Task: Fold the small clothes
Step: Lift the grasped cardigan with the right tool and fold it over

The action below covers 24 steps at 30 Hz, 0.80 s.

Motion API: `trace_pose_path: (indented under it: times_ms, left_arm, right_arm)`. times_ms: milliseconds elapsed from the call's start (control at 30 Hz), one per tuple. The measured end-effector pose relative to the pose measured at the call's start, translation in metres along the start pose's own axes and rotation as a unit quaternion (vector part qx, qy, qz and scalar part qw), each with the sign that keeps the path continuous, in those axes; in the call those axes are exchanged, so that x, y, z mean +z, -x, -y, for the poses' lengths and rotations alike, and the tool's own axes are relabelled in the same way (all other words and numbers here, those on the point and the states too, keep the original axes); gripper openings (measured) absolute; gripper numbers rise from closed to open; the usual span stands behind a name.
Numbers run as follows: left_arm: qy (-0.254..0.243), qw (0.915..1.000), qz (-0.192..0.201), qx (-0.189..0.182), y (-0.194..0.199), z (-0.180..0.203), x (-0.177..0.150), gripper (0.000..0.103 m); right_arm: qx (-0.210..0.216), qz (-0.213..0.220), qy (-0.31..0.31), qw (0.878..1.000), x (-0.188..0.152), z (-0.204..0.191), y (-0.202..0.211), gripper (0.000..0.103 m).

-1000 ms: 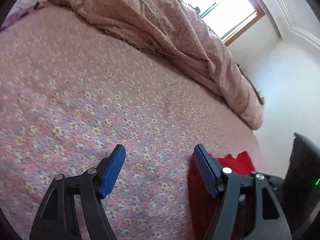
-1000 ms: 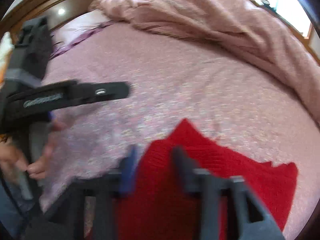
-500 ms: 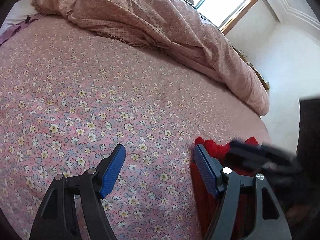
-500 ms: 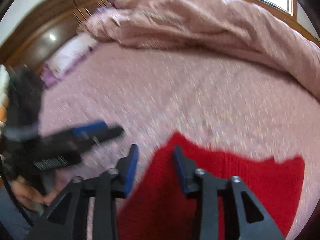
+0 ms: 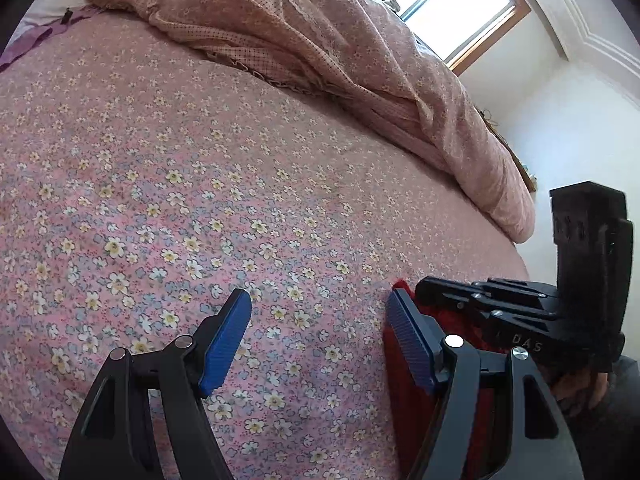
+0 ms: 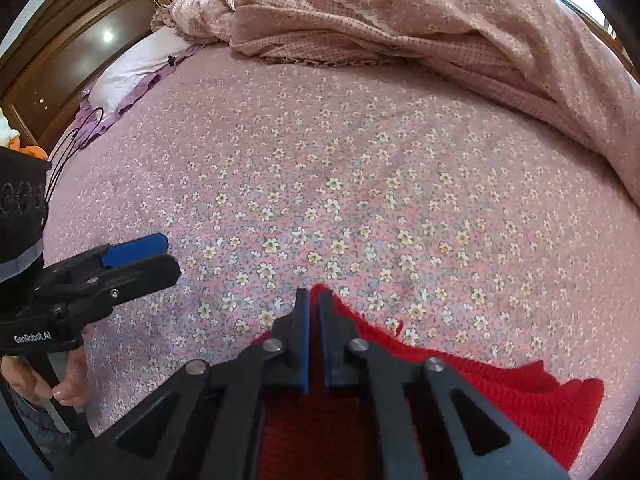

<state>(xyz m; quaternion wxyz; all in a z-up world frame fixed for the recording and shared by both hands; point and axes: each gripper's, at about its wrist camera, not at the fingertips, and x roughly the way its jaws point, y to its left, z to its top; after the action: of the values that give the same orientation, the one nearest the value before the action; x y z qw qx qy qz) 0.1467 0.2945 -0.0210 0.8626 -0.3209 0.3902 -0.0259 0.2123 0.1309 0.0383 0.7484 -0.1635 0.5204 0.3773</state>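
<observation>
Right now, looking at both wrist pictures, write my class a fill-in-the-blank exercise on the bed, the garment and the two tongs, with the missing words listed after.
1. The knitted garment lying on the floral bedsheet is ____ in colour.
2. The right tongs are shut on a ____ of that garment.
3. The left tongs stand ____, with only the sheet between their blue pads.
4. A rumpled pink ____ is heaped along the bed's far side.

Missing words: red; corner; open; quilt

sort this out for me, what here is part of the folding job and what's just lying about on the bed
Job: red knit garment; right gripper, shut on its corner; left gripper, open beside it.

Lying about: rumpled pink quilt; white pillow; black cable.
</observation>
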Motion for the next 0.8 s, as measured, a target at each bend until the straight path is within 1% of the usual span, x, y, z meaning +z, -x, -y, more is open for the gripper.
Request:
trace_pose_path:
  times_ms: [67,167,233,367,433,500,533,600,633,667,700,733,767,800]
  left_arm:
    - [-0.005,1.0000,-0.001,0.008,0.000,-0.002,0.000,0.065]
    - [-0.007,0.9999,-0.003,0.009,-0.001,0.000,-0.001,0.065]
    - [-0.008,0.9999,-0.004,0.009,-0.001,0.004,-0.002,0.065]
    - [-0.010,0.9998,-0.006,0.014,-0.002,0.010,-0.002,0.065]
    - [-0.012,0.9997,-0.007,0.018,-0.003,0.009,-0.002,0.065]
    - [-0.010,0.9997,-0.008,0.019,-0.003,0.008,-0.002,0.065]
    - [-0.007,0.9998,-0.011,0.018,-0.004,0.007,-0.001,0.065]
    - [-0.006,0.9998,-0.013,0.014,-0.004,0.005,-0.001,0.065]
    - [-0.008,0.9998,-0.012,0.014,-0.004,0.005,-0.001,0.065]
    - [-0.010,0.9998,-0.012,0.013,-0.005,0.006,-0.001,0.065]
    - [-0.013,0.9998,-0.013,0.013,-0.005,0.007,-0.001,0.065]
    - [-0.014,0.9998,-0.012,0.011,-0.003,0.008,0.000,0.065]
    - [-0.014,0.9998,-0.012,0.012,-0.003,0.009,-0.001,0.065]
    - [-0.016,0.9997,-0.012,0.013,-0.004,0.010,-0.001,0.065]
  right_arm:
    - [-0.005,0.017,0.003,1.000,0.000,0.000,0.009,0.003]
    - [-0.012,0.054,0.007,0.998,0.000,-0.003,0.030,0.003]
    - [-0.015,0.058,0.011,0.998,0.002,-0.006,0.032,0.003]
    - [-0.030,0.036,0.018,0.999,0.007,-0.008,0.011,0.003]
    - [-0.036,0.029,0.005,0.999,0.009,-0.006,0.000,0.003]
    - [-0.029,0.000,0.001,1.000,0.007,-0.006,-0.017,0.003]
    - [-0.033,-0.016,0.005,0.999,0.006,-0.007,-0.024,0.004]
    - [-0.037,-0.023,0.017,0.999,0.005,-0.012,-0.025,0.010]
    - [-0.036,-0.025,0.020,0.999,0.007,-0.013,-0.022,0.017]
    - [-0.034,-0.026,0.020,0.999,0.007,-0.014,-0.021,0.045]
    - [-0.028,-0.025,0.020,0.999,0.008,-0.014,-0.020,0.084]
    - [-0.022,-0.032,0.022,0.999,0.007,-0.015,-0.022,0.090]
    - [-0.034,-0.041,0.024,0.998,0.005,-0.015,-0.025,0.090]
    - [-0.038,-0.061,0.026,0.997,0.004,-0.015,-0.032,0.086]
